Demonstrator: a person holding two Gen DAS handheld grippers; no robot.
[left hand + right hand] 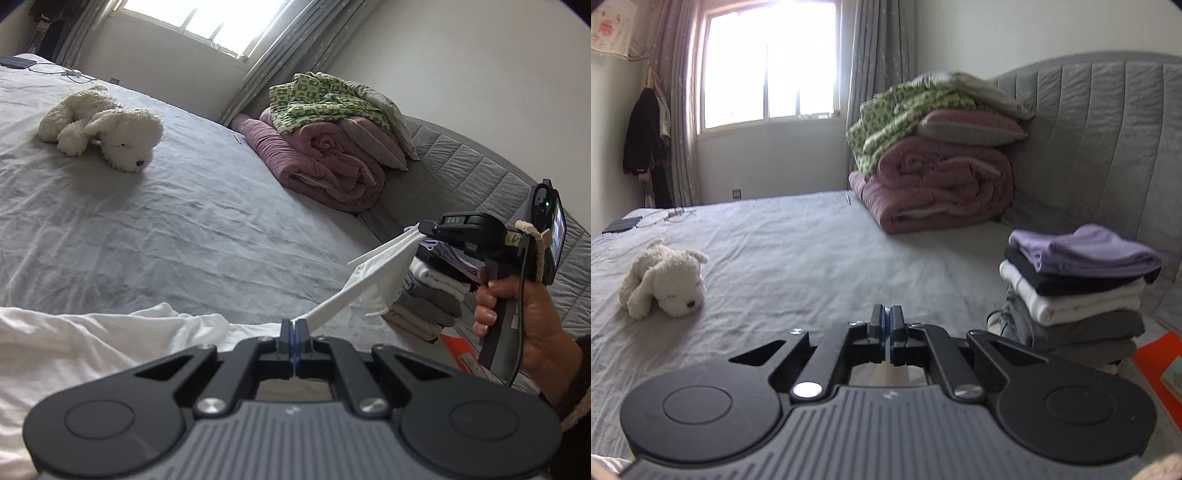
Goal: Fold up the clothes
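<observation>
Fingers on the left gripper point(294, 326) are pinching shut on one end of a white cloth point(373, 275), and the fingers on the right gripper point(424, 230) are pinching the other end of it, so both pairs are closed on the same piece. That white cloth is hanging stretched in the air between the two grippers, just above the bed point(166, 221), with a loose bit dangling under it. More white fabric point(92, 332) is lying rumpled on the bed near the left gripper; I cannot tell if it is part of the same piece. A stack of folded clothes point(1075, 284) is sitting on the bed near the headboard point(1108, 129), with a purple one on top, then dark, white and grey ones under it. So some clothes are already lying folded and neat, and the white cloth is looking like the piece being worked on now. It is being held up by two ends and is not lying flat or folded. A white toy dog point(665, 280) is resting on the bed, well apart from the clothes, and a rolled pink quilt point(938, 181) is sitting by the headboard.
</observation>
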